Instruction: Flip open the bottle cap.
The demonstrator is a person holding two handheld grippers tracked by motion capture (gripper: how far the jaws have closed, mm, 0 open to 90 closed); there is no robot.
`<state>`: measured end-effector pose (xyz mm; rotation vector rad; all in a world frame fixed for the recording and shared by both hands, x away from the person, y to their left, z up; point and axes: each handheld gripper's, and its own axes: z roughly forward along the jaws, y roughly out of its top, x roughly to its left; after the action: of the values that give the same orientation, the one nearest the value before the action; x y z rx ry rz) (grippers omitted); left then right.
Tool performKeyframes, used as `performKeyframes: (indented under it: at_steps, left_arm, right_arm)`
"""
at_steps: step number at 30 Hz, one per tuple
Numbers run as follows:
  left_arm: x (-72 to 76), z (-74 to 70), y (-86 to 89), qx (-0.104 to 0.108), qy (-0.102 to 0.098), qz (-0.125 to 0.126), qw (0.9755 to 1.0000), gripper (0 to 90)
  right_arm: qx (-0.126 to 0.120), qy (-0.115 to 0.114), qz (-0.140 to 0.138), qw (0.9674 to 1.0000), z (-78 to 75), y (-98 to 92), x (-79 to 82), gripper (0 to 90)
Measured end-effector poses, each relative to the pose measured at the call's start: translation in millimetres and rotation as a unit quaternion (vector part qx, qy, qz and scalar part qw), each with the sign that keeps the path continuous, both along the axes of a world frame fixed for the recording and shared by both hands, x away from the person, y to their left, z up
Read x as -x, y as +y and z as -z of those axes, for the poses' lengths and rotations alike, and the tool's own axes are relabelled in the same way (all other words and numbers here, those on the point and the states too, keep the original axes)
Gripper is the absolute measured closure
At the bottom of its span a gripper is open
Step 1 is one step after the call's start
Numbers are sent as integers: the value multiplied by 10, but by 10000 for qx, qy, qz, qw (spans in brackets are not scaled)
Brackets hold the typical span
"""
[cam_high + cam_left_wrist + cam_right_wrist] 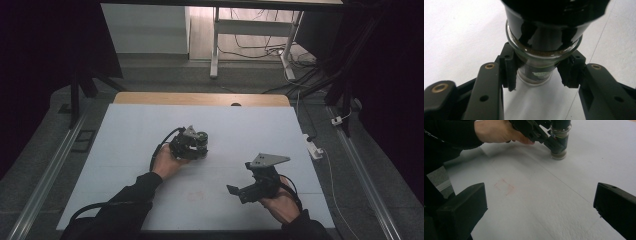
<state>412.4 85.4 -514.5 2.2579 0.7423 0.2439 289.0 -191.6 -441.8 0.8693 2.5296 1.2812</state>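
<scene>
Left gripper (537, 72) is clamped on the neck of a small clear glass jar with a black cap (541, 47); pads bite just under the glass shoulder, jar upright on the white table sheet (150, 125), slightly past centre toward 12 o'clock in the high view. Right gripper (250, 186) is spread wide with nothing between its jaws, sitting well apart at the jar's 4 o'clock. If the cap is next: keep the left clamp firm and level, bring the right in square over the cap, close fully before twisting so the jar doesn't tip.
</scene>
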Motion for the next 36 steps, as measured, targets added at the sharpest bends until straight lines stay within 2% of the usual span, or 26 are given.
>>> performKeyframes:
  at_steps: [4,6,23,36]
  left_arm:
    - [2,2,-1,13,-3,-8,10000,539]
    - [3,3,-1,14,-5,-10,10000,539]
    - [4,2,-1,-9,-9,-4,10000,539]
    - [7,5,-3,-7,-20,-10,10000,539]
  right_arm:
    - [-165,199,-110,9996,2,88,-67,0]
    - [-171,220,-117,9995,-1,133,-102,0]
    - [297,123,-88,9994,69,510,-394,0]
    - [454,50,-156,9988,141,755,-616,0]
